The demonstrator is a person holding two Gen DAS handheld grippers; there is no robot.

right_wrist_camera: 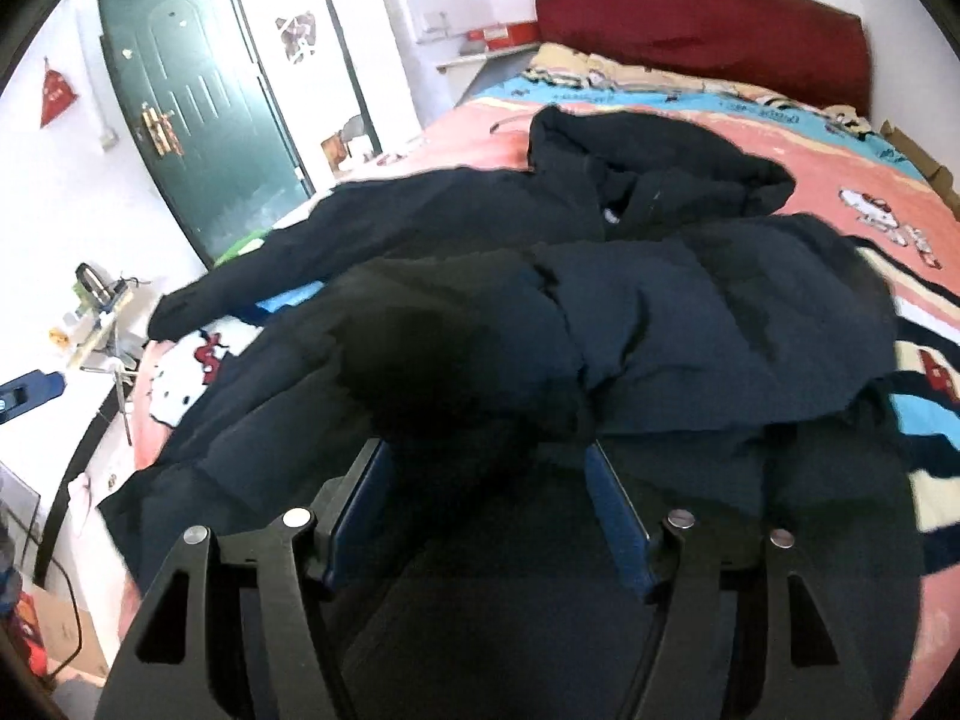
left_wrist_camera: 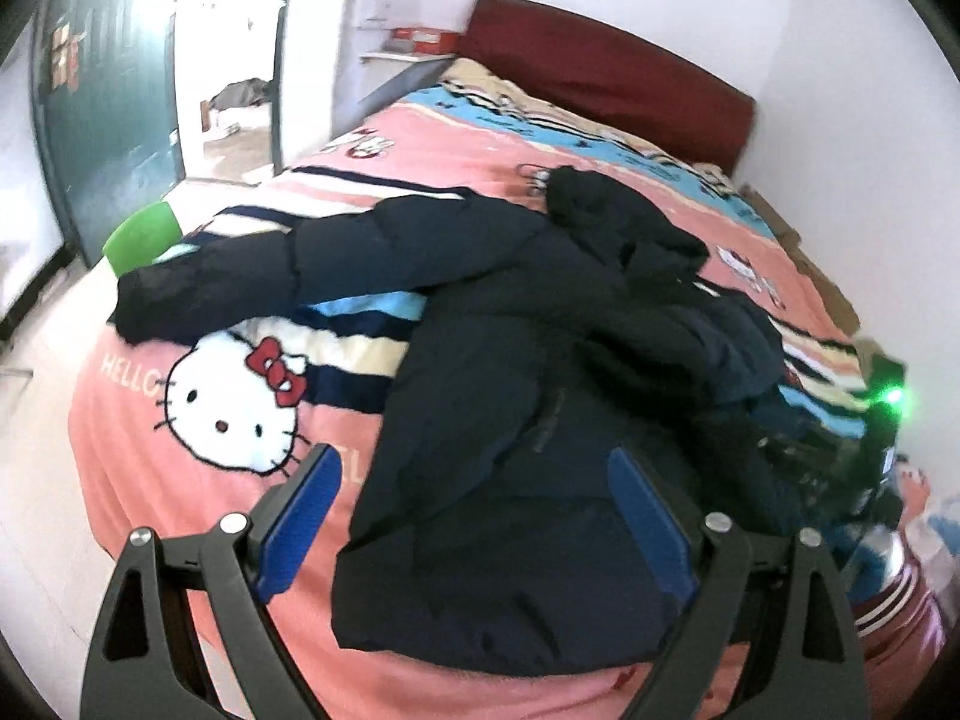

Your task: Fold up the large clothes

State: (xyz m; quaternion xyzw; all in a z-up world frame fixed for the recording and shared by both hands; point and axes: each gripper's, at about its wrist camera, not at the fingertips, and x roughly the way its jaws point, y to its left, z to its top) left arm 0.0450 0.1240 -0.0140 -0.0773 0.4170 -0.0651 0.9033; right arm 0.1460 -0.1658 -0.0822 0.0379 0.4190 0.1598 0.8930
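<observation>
Pink cartoon-cat bedspread (left_wrist_camera: 198,498) is covering the bed, and a dark navy padded jacket (left_wrist_camera: 516,396) is lying across it, one sleeve reaching left. Left gripper (left_wrist_camera: 474,504) is hanging spread above its hem. Right gripper (right_wrist_camera: 489,498) is standing parted, a folded sleeve end seemingly between its blue pads (right_wrist_camera: 618,528).

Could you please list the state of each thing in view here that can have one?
Jacket: unfolded and rumpled on the bed, one sleeve stretched out sideways, the other laid across its front.
Hood: crumpled, toward the headboard.
Left tongs: open, empty, above the jacket's hem.
Right tongs: open, fabric between the jaws, not pinched.
Green door: shut.
</observation>
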